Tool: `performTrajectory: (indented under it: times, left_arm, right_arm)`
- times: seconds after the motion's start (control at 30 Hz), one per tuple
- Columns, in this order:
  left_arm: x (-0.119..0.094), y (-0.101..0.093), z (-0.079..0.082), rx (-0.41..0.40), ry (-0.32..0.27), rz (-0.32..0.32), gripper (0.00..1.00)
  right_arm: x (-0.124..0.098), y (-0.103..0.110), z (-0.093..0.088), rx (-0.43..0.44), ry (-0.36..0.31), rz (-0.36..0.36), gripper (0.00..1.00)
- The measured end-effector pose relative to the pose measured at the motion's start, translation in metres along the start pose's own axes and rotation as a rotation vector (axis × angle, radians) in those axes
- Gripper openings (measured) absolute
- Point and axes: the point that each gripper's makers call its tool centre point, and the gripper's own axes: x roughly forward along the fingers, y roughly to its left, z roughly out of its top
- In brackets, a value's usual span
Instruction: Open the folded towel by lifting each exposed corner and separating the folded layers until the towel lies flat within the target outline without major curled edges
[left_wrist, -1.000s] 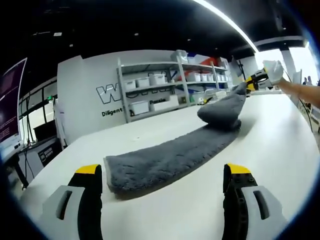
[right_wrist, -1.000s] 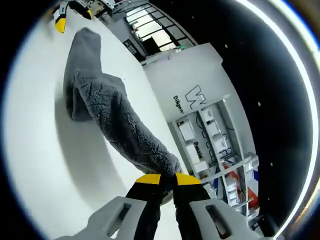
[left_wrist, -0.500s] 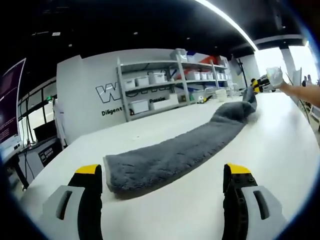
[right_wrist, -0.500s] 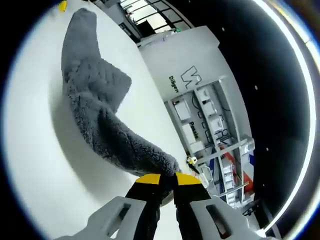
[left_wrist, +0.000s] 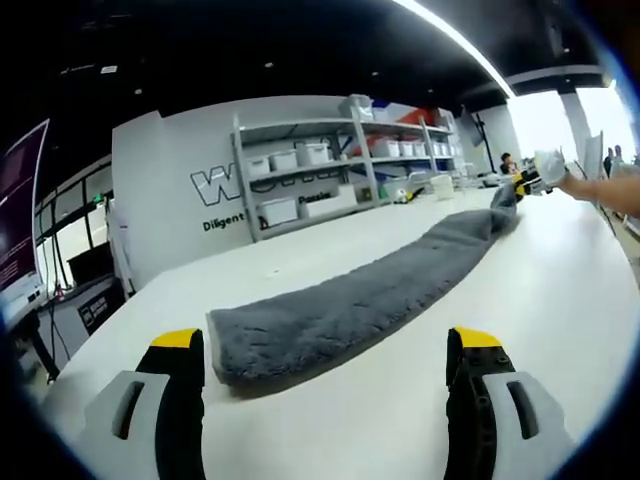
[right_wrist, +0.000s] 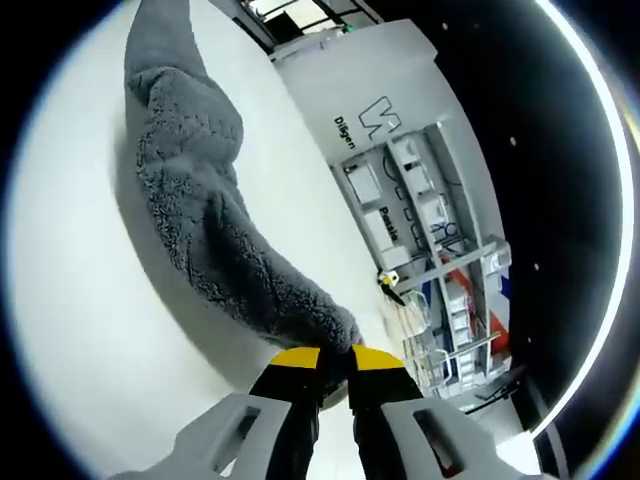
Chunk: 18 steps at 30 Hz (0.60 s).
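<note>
The grey towel (left_wrist: 350, 312) is stretched along the white counter (left_wrist: 560, 300), its far corner pinched by the closed right gripper (right_wrist: 335, 358); the left gripper (left_wrist: 325, 345) is held wide open, empty
</note>
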Motion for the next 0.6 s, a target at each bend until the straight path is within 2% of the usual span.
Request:
performTrajectory:
  times: [0.2,0.27,0.37,0.47,0.6]
  left_arm:
    - [-0.002,0.001,-0.002,-0.007,0.004,0.009,0.99]
    - [-0.001,0.004,-0.003,-0.006,0.009,0.011,0.99]
    - [0.000,0.005,-0.004,-0.005,0.014,0.013,0.99]
    - [0.000,0.005,-0.004,-0.009,0.012,0.016,0.99]
    - [-0.001,0.005,-0.004,-0.010,0.014,0.020,0.99]
  right_arm:
    - [0.006,0.013,-0.022,0.022,0.054,0.019,0.05]
    - [0.006,0.023,-0.021,0.026,0.055,0.030,0.05]
    - [0.006,0.031,-0.032,0.091,0.076,0.075,0.05]
    - [0.002,0.032,-0.033,0.099,0.062,0.068,0.05]
    - [0.009,0.028,-0.044,0.118,0.073,0.073,0.06]
